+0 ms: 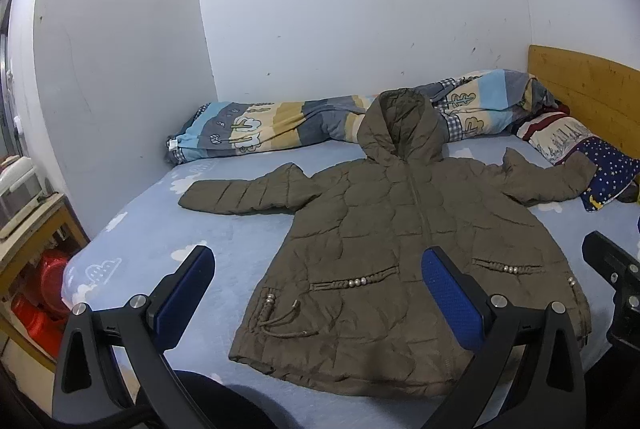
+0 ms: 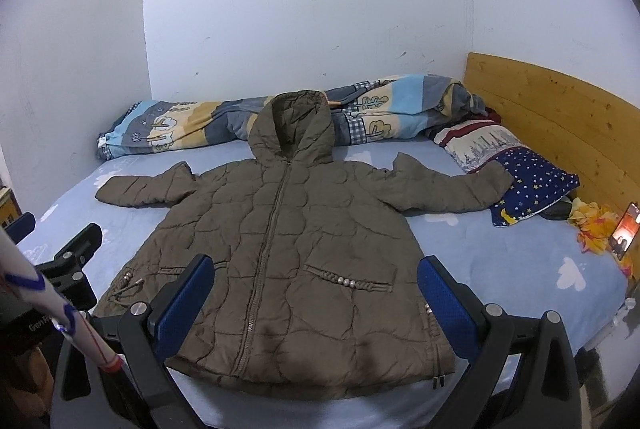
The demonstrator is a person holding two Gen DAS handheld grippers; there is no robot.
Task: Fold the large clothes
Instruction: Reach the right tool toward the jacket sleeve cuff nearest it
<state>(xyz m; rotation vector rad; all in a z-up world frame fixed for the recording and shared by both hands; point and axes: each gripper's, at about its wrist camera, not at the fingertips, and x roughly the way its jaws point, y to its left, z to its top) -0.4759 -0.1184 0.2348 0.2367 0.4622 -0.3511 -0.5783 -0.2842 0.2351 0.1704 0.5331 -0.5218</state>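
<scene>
Olive quilted hooded jacket (image 2: 288, 261) lies flat, front up, zipped, on the light blue bed sheet (image 2: 500, 261). Both sleeves are spread out to the sides, hood toward the wall. The hood rests against the rolled patterned blanket (image 2: 384, 109) along the wall; the cuff on the headboard side touches the star-print pillow (image 2: 536, 185).

Left gripper (image 1: 318, 289): fingers spread wide, nothing between them, hovering over the near hem corner. Right gripper (image 2: 316, 293): also wide apart, empty, above the hem around the zipper (its edge shows in the left wrist view too). Neither touches the fabric. Wooden headboard (image 2: 560, 117) at the side.
</scene>
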